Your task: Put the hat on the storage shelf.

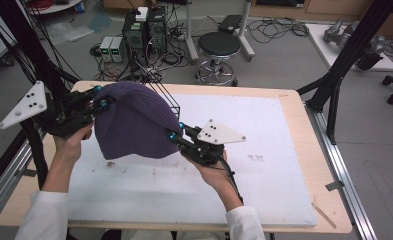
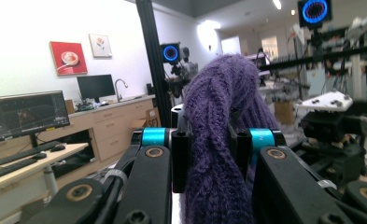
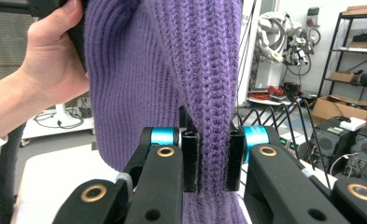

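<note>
A purple knitted beanie [image 1: 131, 120] hangs above the white mat, stretched between both grippers. My left gripper [image 1: 101, 97] is shut on the hat's upper left edge; in the left gripper view the knit [image 2: 218, 154] is bunched between the black jaws of that gripper [image 2: 208, 161]. My right gripper [image 1: 175, 132] is shut on the hat's right edge. In the right gripper view its jaws [image 3: 212, 161] pinch a ribbed fold of the beanie [image 3: 172, 60], and the other hand [image 3: 45, 60] holds its gripper at the upper left.
A black wire rack [image 1: 168, 100] stands behind the hat on the white mat [image 1: 264, 150], which covers the wooden table [image 1: 304, 115]. Black frame posts [image 1: 341, 65] flank the table. Computers, cables and a stool [image 1: 219, 47] sit on the floor beyond.
</note>
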Demonstrator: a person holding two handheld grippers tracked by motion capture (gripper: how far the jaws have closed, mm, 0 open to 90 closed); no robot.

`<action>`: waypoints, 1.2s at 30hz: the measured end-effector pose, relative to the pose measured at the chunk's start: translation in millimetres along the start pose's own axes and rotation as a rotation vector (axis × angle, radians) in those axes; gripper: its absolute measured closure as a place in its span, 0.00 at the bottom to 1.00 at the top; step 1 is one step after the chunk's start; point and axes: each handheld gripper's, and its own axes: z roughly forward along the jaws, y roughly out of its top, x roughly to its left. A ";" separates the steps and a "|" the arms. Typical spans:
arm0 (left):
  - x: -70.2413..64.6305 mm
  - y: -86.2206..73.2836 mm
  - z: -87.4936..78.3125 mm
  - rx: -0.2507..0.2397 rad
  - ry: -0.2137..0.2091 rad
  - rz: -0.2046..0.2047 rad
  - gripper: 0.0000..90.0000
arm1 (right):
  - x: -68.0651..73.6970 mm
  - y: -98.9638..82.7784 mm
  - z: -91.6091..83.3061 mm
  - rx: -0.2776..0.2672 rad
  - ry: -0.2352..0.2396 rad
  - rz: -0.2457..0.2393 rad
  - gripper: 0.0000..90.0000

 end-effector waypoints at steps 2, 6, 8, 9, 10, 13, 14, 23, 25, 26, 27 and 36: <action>2.0 0.1 0.5 -0.003 0.006 0.004 0.85 | -0.1 2.1 5.0 0.005 -0.014 0.002 0.92; 10.2 3.8 4.4 0.005 0.027 0.015 0.85 | -3.3 5.1 11.8 0.002 -0.040 0.011 0.92; 21.4 8.6 12.0 -0.002 0.055 0.009 0.85 | -7.2 10.1 19.9 -0.026 -0.049 0.039 0.92; 25.7 10.5 15.4 -0.014 0.061 0.000 0.85 | -8.6 12.6 23.7 -0.042 -0.056 0.046 0.92; 30.4 12.4 18.6 -0.025 0.061 -0.008 0.85 | -9.8 15.4 27.8 -0.052 -0.062 0.056 0.92; 42.3 19.4 26.9 -0.034 0.074 -0.008 0.85 | -13.4 25.1 40.4 -0.073 -0.082 0.073 0.92; 46.4 21.9 28.6 -0.031 0.077 -0.008 0.85 | -15.1 27.2 42.8 -0.079 -0.088 0.073 0.92; 70.1 42.0 37.1 -0.020 0.087 -0.009 0.85 | -32.4 50.6 63.7 -0.133 -0.179 0.109 0.92; 72.6 46.0 39.5 -0.017 0.087 -0.005 0.85 | -35.4 54.5 66.5 -0.140 -0.182 0.114 0.92; 72.6 46.0 39.5 -0.017 0.087 -0.005 0.85 | -35.4 54.5 66.5 -0.140 -0.182 0.114 0.92; 73.8 50.5 41.1 -0.018 0.086 0.007 0.85 | -37.2 58.0 68.3 -0.146 -0.188 0.114 0.92; 74.5 59.3 48.1 -0.016 0.107 0.057 0.84 | -39.5 66.5 71.5 -0.169 -0.222 0.104 0.92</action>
